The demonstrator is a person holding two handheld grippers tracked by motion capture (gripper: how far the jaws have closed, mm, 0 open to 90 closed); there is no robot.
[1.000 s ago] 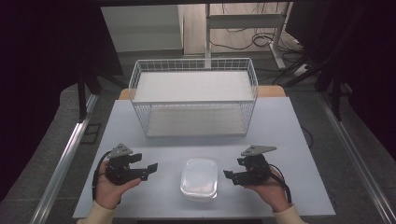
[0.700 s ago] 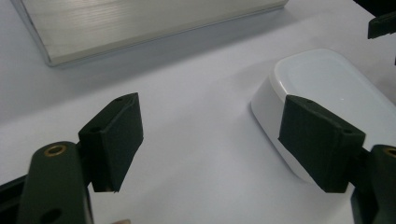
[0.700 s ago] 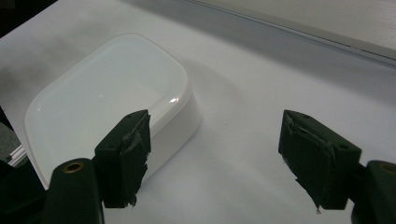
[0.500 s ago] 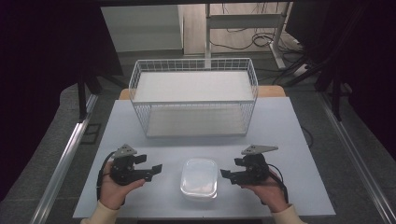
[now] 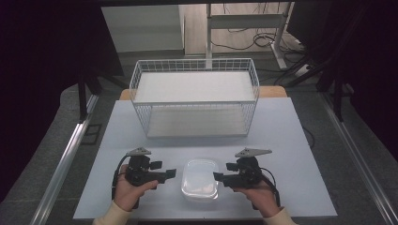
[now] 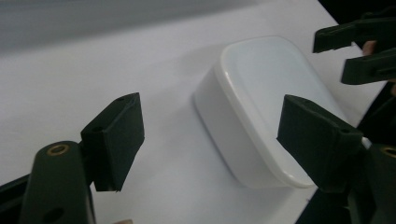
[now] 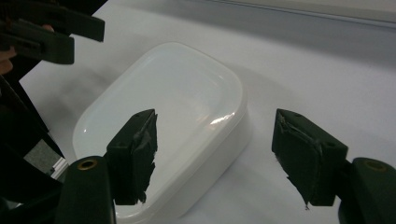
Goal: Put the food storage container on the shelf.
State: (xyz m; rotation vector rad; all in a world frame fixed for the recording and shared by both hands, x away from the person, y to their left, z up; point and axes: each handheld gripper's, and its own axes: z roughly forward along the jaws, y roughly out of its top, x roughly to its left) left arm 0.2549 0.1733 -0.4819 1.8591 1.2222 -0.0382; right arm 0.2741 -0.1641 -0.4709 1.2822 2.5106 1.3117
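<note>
A white lidded plastic container [image 5: 201, 180] lies on the pale table near its front edge, also seen as the container [image 6: 261, 102] and the container [image 7: 163, 121] in the two gripper views. My left gripper [image 5: 170, 173] is open just left of it, jaws pointing at its left side; in its own view the left gripper [image 6: 219, 140] brackets the box's near corner without touching. My right gripper [image 5: 219, 177] is open just right of the box; the right gripper [image 7: 215, 158] has its jaws spread wide over the box's near edge. Nothing is held.
A white wire basket [image 5: 195, 97] with a white floor stands at the back middle of the table [image 5: 291, 131]. A hand holds each gripper from the front edge. Dark floor and metal rails [image 5: 65, 154] flank the table.
Both grippers have moved inward toward the container from either side, closing the gaps. The container has not moved.
</note>
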